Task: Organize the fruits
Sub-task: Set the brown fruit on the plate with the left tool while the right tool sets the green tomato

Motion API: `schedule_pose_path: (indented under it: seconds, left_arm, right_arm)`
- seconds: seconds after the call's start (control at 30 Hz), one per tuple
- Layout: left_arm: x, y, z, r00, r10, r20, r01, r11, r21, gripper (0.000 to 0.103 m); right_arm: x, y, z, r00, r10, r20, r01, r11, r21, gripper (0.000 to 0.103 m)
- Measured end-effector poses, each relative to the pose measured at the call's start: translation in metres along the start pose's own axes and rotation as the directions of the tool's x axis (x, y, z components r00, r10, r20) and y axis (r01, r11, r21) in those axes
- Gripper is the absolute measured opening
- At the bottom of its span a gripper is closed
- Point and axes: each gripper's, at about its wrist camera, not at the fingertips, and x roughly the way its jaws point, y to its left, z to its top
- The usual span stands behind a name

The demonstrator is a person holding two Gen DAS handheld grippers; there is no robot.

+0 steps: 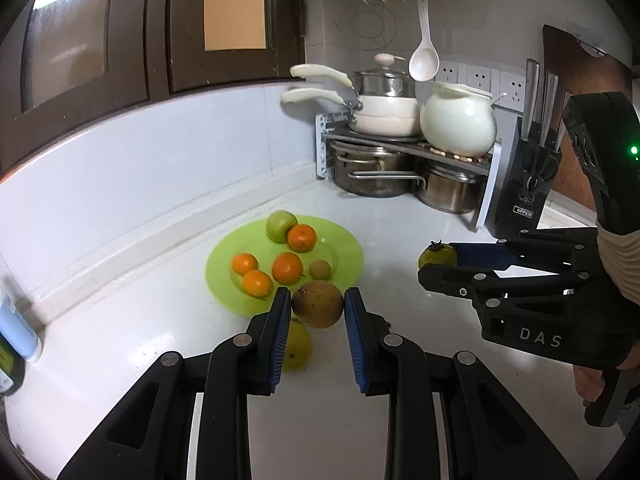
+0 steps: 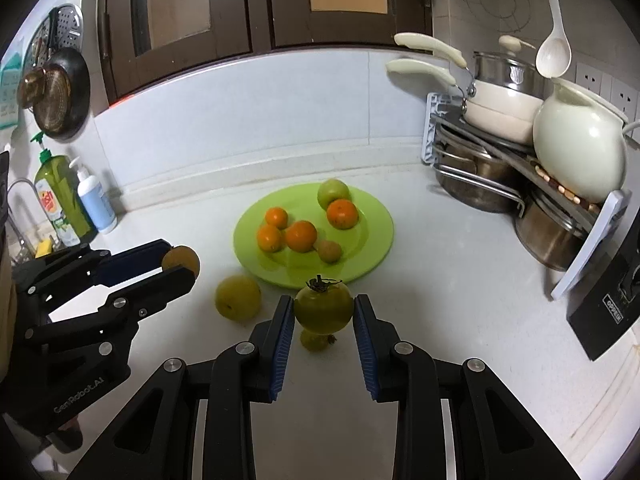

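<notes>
A lime green plate (image 1: 344, 256) (image 2: 372, 236) on the white counter holds several oranges (image 1: 287, 267) (image 2: 301, 236), a green apple (image 1: 281, 225) (image 2: 333, 193) and a small brown fruit (image 1: 320, 269) (image 2: 329, 251). My left gripper (image 1: 317, 307) (image 2: 180, 266) is shut on a round brown fruit (image 1: 318, 304) (image 2: 181, 258), held above the counter near the plate's front edge. My right gripper (image 2: 323, 309) (image 1: 438, 259) is shut on a green tomato with a stem (image 2: 323, 307) (image 1: 437, 255). A yellow fruit (image 1: 297, 345) (image 2: 238, 298) lies on the counter. A small green fruit (image 2: 318, 339) lies under the tomato.
A rack (image 1: 404, 144) (image 2: 500, 148) with pots, a white pan and a white jug stands at the back right. A black knife block (image 1: 528, 184) (image 2: 612, 300) is to the right. Soap bottles (image 2: 64, 196) and a sink edge are at the left.
</notes>
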Motion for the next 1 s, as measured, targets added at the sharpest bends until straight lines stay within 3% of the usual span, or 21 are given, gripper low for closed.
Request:
schedule_pose_path:
  seconds: [0.53, 1.0]
  left_arm:
    - [0.007, 0.029, 0.034, 0.997, 0.036, 0.075, -0.040, 0.998, 0.045, 0.028]
    - [0.050, 0.051, 0.061, 0.999, 0.028, 0.044, -0.031, 0.997, 0.074, 0.028]
  right_arm:
    - [0.014, 0.014, 0.040, 0.999, -0.012, 0.052, 0.012, 1.000, -0.002, 0.031]
    - [0.049, 0.013, 0.074, 0.999, -0.012, 0.045, 0.013, 0.999, -0.035, 0.031]
